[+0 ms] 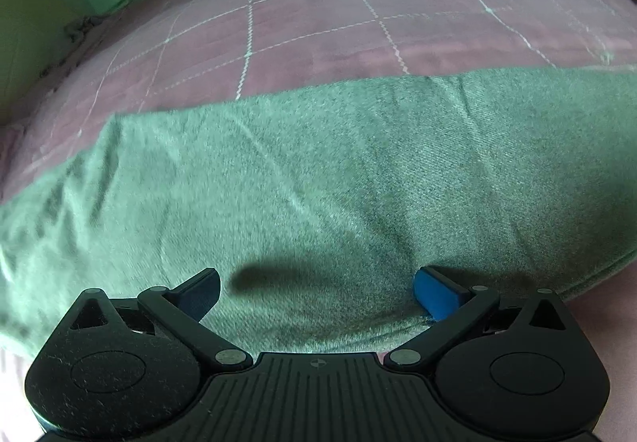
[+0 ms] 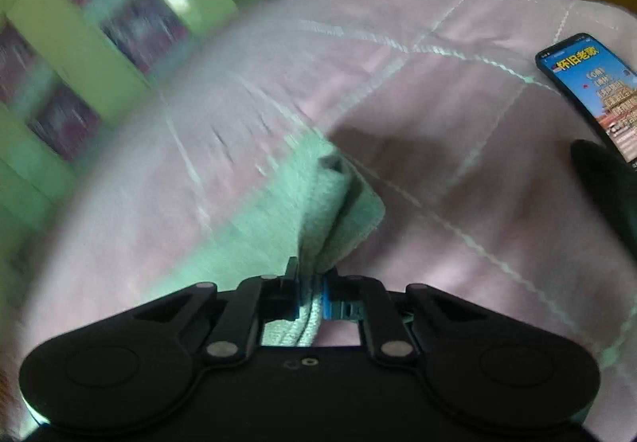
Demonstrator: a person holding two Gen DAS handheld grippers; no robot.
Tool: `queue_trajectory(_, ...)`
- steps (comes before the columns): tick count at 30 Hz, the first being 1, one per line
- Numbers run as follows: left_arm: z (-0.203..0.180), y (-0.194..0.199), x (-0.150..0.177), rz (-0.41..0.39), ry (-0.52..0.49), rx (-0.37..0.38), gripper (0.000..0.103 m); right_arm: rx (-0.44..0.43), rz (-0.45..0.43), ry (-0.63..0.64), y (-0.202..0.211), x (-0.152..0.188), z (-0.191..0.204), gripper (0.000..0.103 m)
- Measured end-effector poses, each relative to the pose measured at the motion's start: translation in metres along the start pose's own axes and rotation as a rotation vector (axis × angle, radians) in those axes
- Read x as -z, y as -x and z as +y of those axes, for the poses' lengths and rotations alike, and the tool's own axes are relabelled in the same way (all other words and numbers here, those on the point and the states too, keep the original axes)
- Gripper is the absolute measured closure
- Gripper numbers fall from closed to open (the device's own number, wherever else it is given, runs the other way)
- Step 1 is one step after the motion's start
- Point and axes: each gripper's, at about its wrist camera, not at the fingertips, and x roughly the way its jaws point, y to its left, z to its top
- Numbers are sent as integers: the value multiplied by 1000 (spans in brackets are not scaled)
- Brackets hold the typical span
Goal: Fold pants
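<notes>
Pants [image 1: 318, 171]: green, lying as a wide band across the pink quilted bedspread [image 1: 318, 24], far edge straight, a few diagonal creases. Left gripper [image 1: 318, 292] hovers low over the near part of the fabric, jaws spread wide, nothing between them; blue pad [image 1: 436, 296] visible on the right finger, finger shadow on the cloth.

Right gripper [image 2: 309, 292] is clamped on a bunched edge of the pants [image 2: 318, 211]; fabric is pinched between the fingers and rises off the bedspread [image 2: 458, 183] in a folded ridge ahead of them. Right view is motion-blurred. Phone [image 2: 589, 91] with lit screen lies on the bed at far right, well apart from the pants. Green cabinets [image 2: 59, 44] behind.
</notes>
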Motion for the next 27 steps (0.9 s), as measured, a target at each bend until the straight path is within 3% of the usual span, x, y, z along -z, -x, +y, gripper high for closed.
queue_trajectory(3, 19, 3, -1, 19, 40, 66, 0, -53, -26, -12, 14, -3, 11, 94)
queue_trajectory(7, 65, 17, 1, -7, 139, 122, 0, -116, -51, 126, 34, 3, 60, 93)
queue_trajectory(12, 135, 22, 11, -3, 242, 159, 0, -205, -12, 281, 37, 39, 134, 93)
queue_trajectory(20, 229, 7, 46, 38, 408, 78, 0, -304, 162, 440, 5, 136, 229, 92)
queue_trajectory(25, 245, -4, 62, 75, 461, 128, 0, -314, 361, 440, -25, 182, 240, 72)
queue_trajectory(27, 241, -4, 62, 65, 472, 182, 0, -339, 359, 436, -21, 183, 236, 63)
